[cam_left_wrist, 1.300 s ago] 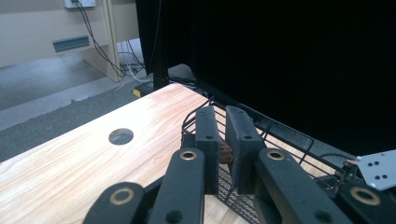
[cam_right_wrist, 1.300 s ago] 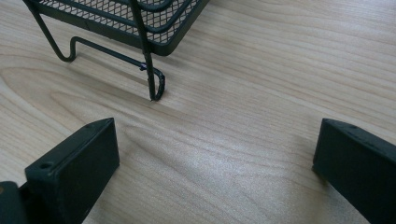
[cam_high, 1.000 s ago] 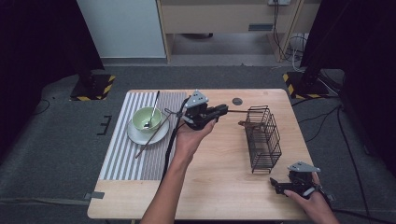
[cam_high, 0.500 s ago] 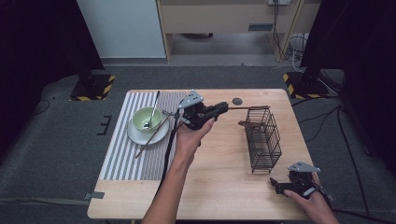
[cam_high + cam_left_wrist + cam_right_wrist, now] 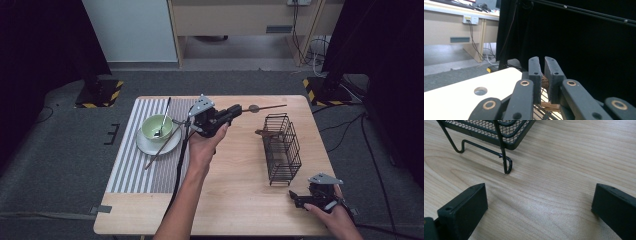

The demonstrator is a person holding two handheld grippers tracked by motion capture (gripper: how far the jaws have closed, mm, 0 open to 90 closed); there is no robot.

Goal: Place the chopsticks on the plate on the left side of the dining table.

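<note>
Black jaws of the left gripper (image 5: 235,109), raised above the table's upper middle in the high view, stand nearly together and pinch a thin brown chopstick (image 5: 265,106) that runs rightward from them toward the upper right of the table. In the left gripper view the two pads are close with a narrow gap, and the brown end of the chopstick (image 5: 545,81) sits clamped between them, with the wire basket (image 5: 546,113) showing below at the bottom edge. That wire basket (image 5: 281,148) stands upright on the pale wood table (image 5: 235,200) right of centre, with something brown poking from its upper left side. A second chopstick (image 5: 162,146) leans across the white plate (image 5: 150,146) on the striped mat (image 5: 130,170) at centre left, where a green bowl (image 5: 150,129) holds a spoon (image 5: 163,117). The right gripper (image 5: 295,199) rests at the lower right of the high view, near the table edge, its jaws spread wide. In the right gripper view its pads (image 5: 464,207) sit far apart at either lower corner with bare wood between them, holding nothing, just short of the basket's wire foot (image 5: 507,166).
</note>
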